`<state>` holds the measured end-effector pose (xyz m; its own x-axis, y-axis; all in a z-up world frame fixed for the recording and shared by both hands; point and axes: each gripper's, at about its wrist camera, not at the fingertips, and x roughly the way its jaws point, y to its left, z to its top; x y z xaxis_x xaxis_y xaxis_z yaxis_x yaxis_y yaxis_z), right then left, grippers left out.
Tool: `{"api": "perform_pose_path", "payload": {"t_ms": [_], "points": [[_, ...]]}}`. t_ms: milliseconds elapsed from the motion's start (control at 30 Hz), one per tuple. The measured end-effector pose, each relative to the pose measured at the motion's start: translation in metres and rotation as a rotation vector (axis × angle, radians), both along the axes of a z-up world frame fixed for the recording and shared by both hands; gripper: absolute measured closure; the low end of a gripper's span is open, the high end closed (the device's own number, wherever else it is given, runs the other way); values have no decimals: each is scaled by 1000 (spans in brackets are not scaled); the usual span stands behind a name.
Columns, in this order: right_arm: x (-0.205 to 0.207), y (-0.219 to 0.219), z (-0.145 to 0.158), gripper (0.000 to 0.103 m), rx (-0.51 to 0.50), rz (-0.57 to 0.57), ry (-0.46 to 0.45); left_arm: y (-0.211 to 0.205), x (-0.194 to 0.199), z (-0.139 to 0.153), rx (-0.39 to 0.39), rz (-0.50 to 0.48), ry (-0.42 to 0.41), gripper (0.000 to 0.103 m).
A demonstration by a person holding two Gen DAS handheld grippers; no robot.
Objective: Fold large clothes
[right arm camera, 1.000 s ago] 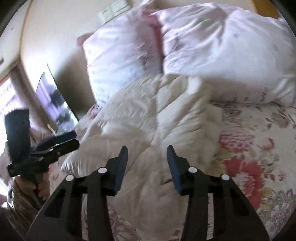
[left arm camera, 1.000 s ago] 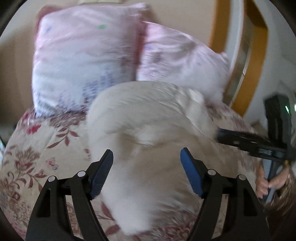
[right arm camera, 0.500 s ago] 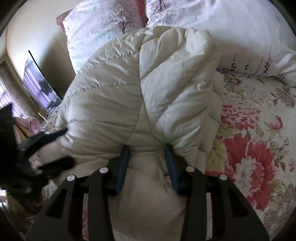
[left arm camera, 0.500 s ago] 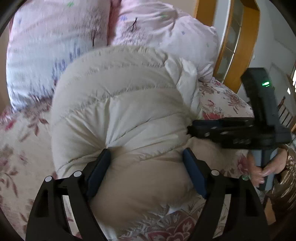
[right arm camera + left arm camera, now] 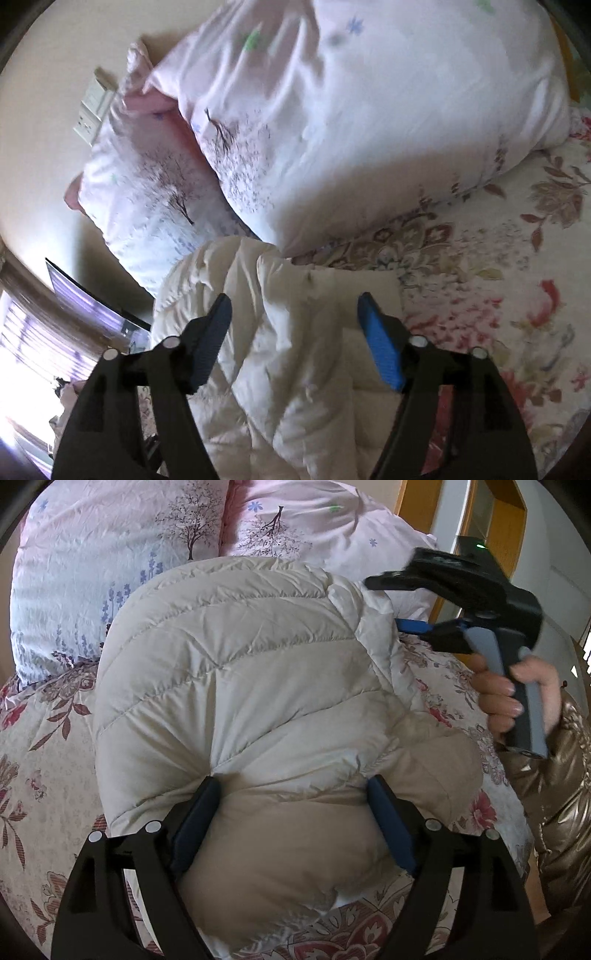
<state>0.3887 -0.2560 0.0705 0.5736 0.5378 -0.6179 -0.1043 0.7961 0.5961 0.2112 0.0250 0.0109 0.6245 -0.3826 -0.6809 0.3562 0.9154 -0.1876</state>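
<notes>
A cream quilted down jacket lies bundled on the floral bedspread. My left gripper is open, its blue pads pressed into the near end of the jacket with the puffy fabric bulging between them. My right gripper is open and empty, above the jacket, which lies below and between its fingers. In the left wrist view the right gripper is held in a hand at the upper right, beside the jacket's far right edge.
Two pink-and-white printed pillows lean against the wall behind the jacket. A wooden door frame stands at the right. The person's shiny bronze sleeve is at the right edge. A screen and window are at the left.
My left gripper has pushed further into the jacket's near end. My right gripper has lifted off the jacket, opened wider and moved up and away toward the pillows.
</notes>
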Motion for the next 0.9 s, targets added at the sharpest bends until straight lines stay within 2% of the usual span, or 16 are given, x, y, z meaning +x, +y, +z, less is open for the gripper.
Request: {"api": "perform_pose_path", "payload": {"t_ms": [67, 100, 300, 633, 733, 833, 867, 900], "points": [[1, 8, -2, 81, -53, 1, 2, -1, 0, 0, 3, 2, -1, 18], [3, 9, -6, 84, -69, -14, 4, -1, 0, 0, 5, 1, -2, 17], [4, 0, -32, 88, -99, -104, 77, -8, 1, 2, 28, -14, -21, 14], [6, 10, -55, 87, -229, -173, 94, -21, 0, 5, 58, -20, -68, 9], [8, 13, -60, 85, -254, -178, 105, -22, -6, 10, 70, 4, -90, 9], [4, 11, -54, 61, -294, -184, 102, -16, -18, 20, 47, 50, -100, 9], [0, 8, -49, 46, -307, -196, 101, -11, -23, 24, 34, 65, -111, 9], [-8, 3, -42, 40, -309, -210, 84, -5, -29, 28, 30, 93, -126, 7]]}}
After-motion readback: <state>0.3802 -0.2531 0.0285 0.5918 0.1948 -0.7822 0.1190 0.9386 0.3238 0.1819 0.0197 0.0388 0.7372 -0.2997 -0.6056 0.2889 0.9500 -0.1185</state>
